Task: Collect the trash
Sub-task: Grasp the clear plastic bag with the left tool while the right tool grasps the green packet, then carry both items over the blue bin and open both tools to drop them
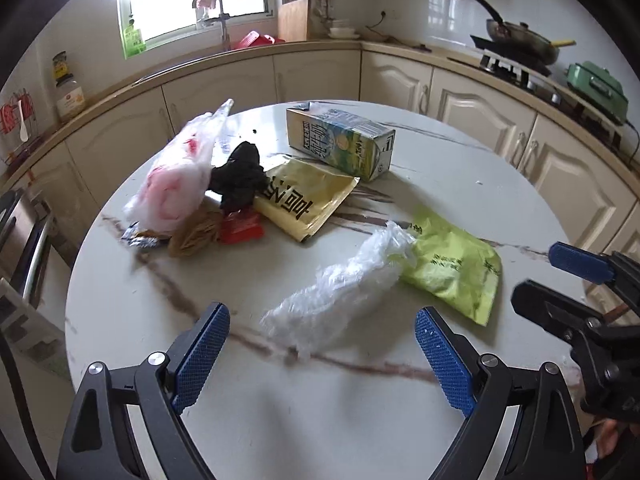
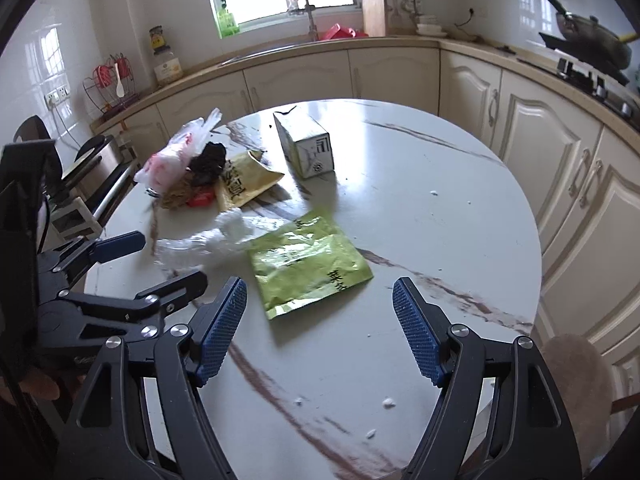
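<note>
Trash spread across round marble-patterned bench (image 1: 460, 168), none collected yet. Nothing held: left gripper (image 1: 322, 356) wide open and empty, hovering over bench; right gripper (image 2: 320, 328) likewise open and empty.

Hazards, judged from present layout:
- Crumpled clear plastic film (image 1: 340, 292), directly ahead of left gripper and between its pads in line of sight. Thin, springy, low on bench; likely to slip out or be only partly pinched if closure lands on a loose fold.
- Green foil pouch (image 2: 308, 260), just ahead of right gripper, lying flat. No raised edge for pads; risk of sliding along smooth bench instead of lifting. Film touches its left end, so pulling either may drag the other.
- Both grippers close together at near edge; risk of collision if both converge on film and pouch at once.
- Small white crumbs (image 2: 386, 402) below right gripper: too small for pads, easily missed.

Appearance of remaining trash, farther ahead of both grippers:
- Milk carton (image 1: 340, 144) on its side, top torn open; contents, if any, cannot be told, so possible spill when tilted.
- Yellow sachet (image 1: 306, 200) flat, beside carton.
- Heap left of that: pink-and-white plastic bag (image 1: 176, 176), black crumpled wad (image 1: 238, 172), red wrapper (image 1: 242, 228), brown fibrous clump (image 1: 194, 236), touching one another; single grasp likely to scatter neighbours.
</note>
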Available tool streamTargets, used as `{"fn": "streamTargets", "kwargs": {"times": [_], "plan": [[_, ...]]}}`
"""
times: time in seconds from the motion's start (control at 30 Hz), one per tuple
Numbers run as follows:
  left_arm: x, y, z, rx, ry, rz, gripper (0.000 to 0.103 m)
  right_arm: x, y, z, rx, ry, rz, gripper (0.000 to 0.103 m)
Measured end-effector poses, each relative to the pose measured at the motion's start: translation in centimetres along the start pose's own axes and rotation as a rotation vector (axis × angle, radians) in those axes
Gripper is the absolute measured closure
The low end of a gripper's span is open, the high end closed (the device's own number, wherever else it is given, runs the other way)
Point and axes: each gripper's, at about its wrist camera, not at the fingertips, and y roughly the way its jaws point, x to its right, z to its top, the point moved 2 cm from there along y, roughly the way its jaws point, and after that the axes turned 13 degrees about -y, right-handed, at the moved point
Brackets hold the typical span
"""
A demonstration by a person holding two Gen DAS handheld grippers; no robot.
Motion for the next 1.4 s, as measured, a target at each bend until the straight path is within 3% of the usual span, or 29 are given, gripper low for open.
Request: {"fn": "streamTargets", "kwargs": {"times": [0.17, 0.23, 0.43, 0.8, 0.9, 1.0, 1.1, 1.23, 1.4], "plan": [[0.8, 4.2, 1.1, -0.030, 0.011, 0.002, 0.015, 0.7, 1.6, -0.1, -0.029, -0.019, 0.022, 0.028], [0.6, 5.0, 1.2, -0.033, 0.001, -0.026, 0.033, 0.7, 2.1, 0.0, -0.040, -0.029, 0.029, 0.028], [0.5, 4.5, 1.3, -0.026, 0.018, -0.090, 0.072, 0.1, 3.4, 0.7, -0.051, -0.076, 0.068, 0.027], [-2.1, 1.0, -0.4, 0.009, -0.025, -0.101, 0.075, -1.4, 6.5, 2.8, -0.124, -0.135, 0.120, 0.022], [-2.8, -0.6, -0.7, 0.021, -0.050, -0.116, 0.075, -2.0, 6.9, 2.8, -0.147, -0.187, 0.077, 0.023], [-3.4, -1.8, -1.0, 0.035, -0.054, -0.116, 0.075, -2.5, 7.0, 2.7, -0.157, -0.220, 0.032, 0.029], [-4.0, -3.2, -1.5, 0.044, -0.061, -0.123, 0.075, -2.1, 6.7, 2.7, -0.152, -0.203, 0.024, 0.045], [-4.8, -4.7, -2.1, 0.051, -0.068, -0.128, 0.075, -1.8, 6.3, 2.7, -0.152, -0.187, 0.013, 0.077], [-6.6, -7.0, -3.1, 0.069, -0.094, -0.136, 0.075, -1.3, 5.6, 2.6, -0.131, -0.151, 0.029, 0.089]]}}
